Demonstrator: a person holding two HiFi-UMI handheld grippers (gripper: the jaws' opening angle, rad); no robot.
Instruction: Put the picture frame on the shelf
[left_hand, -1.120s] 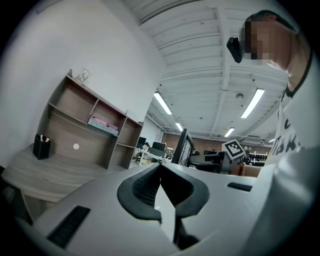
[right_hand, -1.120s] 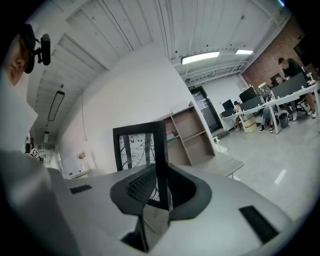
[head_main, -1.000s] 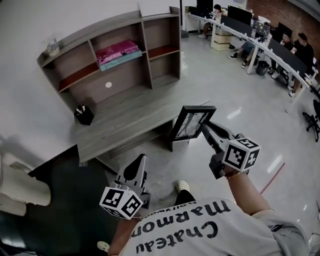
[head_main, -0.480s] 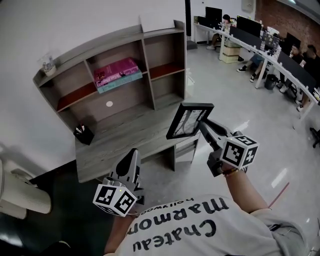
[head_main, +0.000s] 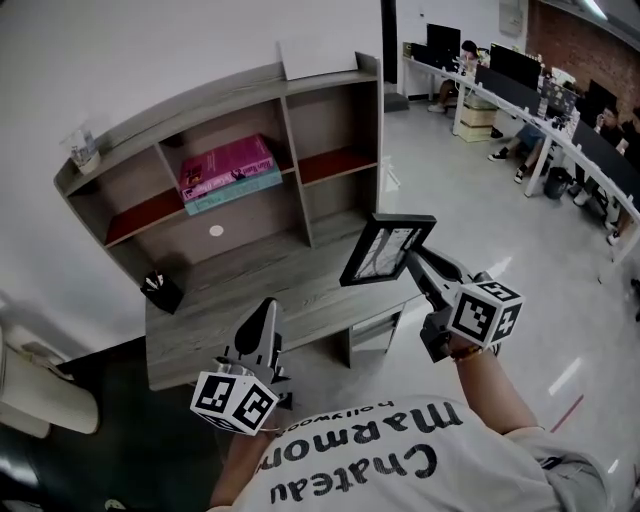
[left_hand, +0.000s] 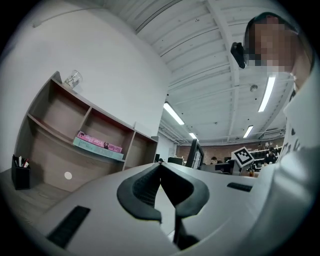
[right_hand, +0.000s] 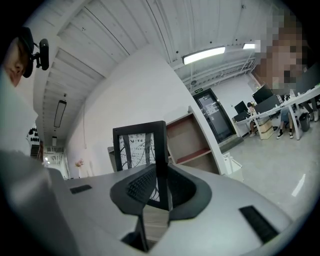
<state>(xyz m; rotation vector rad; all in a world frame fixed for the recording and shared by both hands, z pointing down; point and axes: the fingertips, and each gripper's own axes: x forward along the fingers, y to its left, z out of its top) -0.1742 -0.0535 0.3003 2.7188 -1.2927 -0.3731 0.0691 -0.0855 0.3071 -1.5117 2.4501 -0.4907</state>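
The black picture frame (head_main: 385, 250), with a branch-pattern print, hangs upright over the desk's right front corner. My right gripper (head_main: 413, 259) is shut on its right edge; in the right gripper view the frame (right_hand: 139, 149) stands between the pads of that gripper (right_hand: 161, 169). The wooden shelf unit (head_main: 296, 168) rises behind the desk top (head_main: 235, 295), with open compartments. My left gripper (head_main: 267, 308) is low at the desk's front edge, shut with nothing in it; its pads meet at the tip of the left gripper (left_hand: 160, 165).
Pink and teal books (head_main: 228, 166) lie in the middle compartment. A black pen holder (head_main: 160, 292) stands on the desk's left side, a glass jar (head_main: 82, 148) and a white board (head_main: 318, 58) on the shelf top. People sit at office desks (head_main: 520, 90) at the far right.
Both grippers have moved forward toward the desk, which now looks nearer. The frame came along in the right gripper and is now over the desk's front right corner.
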